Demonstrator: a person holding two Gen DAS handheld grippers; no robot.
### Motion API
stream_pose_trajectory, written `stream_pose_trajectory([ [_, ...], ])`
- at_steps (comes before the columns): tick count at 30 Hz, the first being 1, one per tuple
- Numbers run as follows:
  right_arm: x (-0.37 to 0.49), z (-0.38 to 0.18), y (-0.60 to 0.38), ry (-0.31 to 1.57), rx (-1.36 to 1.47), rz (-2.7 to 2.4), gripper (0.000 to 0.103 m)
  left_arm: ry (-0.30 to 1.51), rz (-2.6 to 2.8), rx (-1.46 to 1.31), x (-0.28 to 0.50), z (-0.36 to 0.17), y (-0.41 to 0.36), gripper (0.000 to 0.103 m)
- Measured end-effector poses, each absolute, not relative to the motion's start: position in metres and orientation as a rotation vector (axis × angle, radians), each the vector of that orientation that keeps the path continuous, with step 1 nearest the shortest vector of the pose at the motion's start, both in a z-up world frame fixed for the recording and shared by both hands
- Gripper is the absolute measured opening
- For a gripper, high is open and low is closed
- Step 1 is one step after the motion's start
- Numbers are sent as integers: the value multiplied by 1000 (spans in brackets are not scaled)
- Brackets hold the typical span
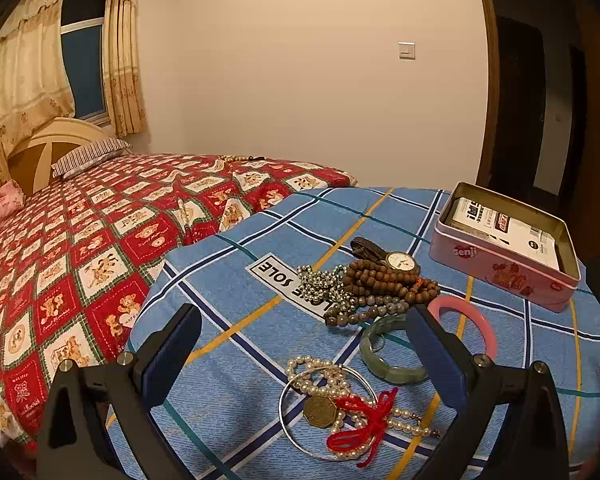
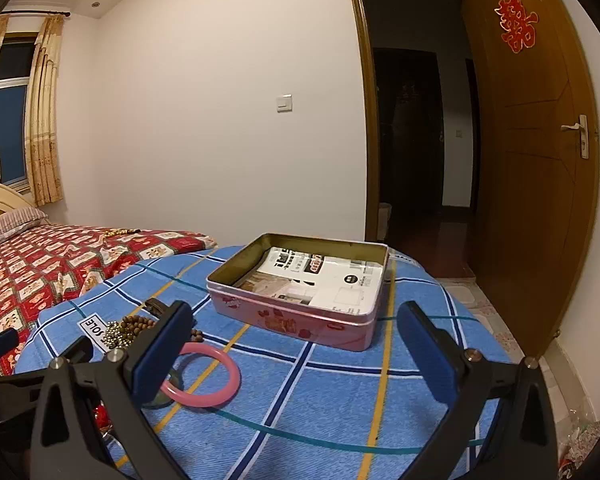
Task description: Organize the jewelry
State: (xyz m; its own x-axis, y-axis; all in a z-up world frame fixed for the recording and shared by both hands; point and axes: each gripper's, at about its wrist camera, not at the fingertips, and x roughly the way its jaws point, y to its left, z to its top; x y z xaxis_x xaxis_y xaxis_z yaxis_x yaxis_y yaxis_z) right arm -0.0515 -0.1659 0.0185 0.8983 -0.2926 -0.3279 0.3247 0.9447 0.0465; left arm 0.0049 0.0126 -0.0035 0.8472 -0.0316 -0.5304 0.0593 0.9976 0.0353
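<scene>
Jewelry lies on a blue plaid cloth (image 1: 236, 280). Near my open, empty left gripper (image 1: 304, 340) are a pearl strand (image 1: 320, 376), a thin silver bangle (image 1: 288, 428) with a bronze coin on red cord (image 1: 320, 412), a green jade bangle (image 1: 388, 368) and a pink bangle (image 1: 484, 328). Farther off lie brown bead strands (image 1: 384, 280), a silver chain (image 1: 324, 284) and a watch (image 1: 400, 261). An open pink tin (image 1: 500, 272) holds a printed box. My right gripper (image 2: 296, 344) is open and empty in front of the tin (image 2: 300, 320), with the pink bangle (image 2: 228, 388) by its left finger.
A bed with a red bear-print cover (image 1: 80, 248) lies to the left, with a bead string (image 1: 240, 158) on its far edge. An open brown door (image 2: 540, 160) and a dark doorway (image 2: 412, 120) are at the right. The cloth's rounded edge (image 2: 460, 304) drops off behind the tin.
</scene>
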Motion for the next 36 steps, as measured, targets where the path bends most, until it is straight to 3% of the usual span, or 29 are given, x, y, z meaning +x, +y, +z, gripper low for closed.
stream_pose_trajectory([
  [36, -48, 16, -169, 353, 114, -324, 103, 499, -58, 31, -5, 0, 17, 101],
])
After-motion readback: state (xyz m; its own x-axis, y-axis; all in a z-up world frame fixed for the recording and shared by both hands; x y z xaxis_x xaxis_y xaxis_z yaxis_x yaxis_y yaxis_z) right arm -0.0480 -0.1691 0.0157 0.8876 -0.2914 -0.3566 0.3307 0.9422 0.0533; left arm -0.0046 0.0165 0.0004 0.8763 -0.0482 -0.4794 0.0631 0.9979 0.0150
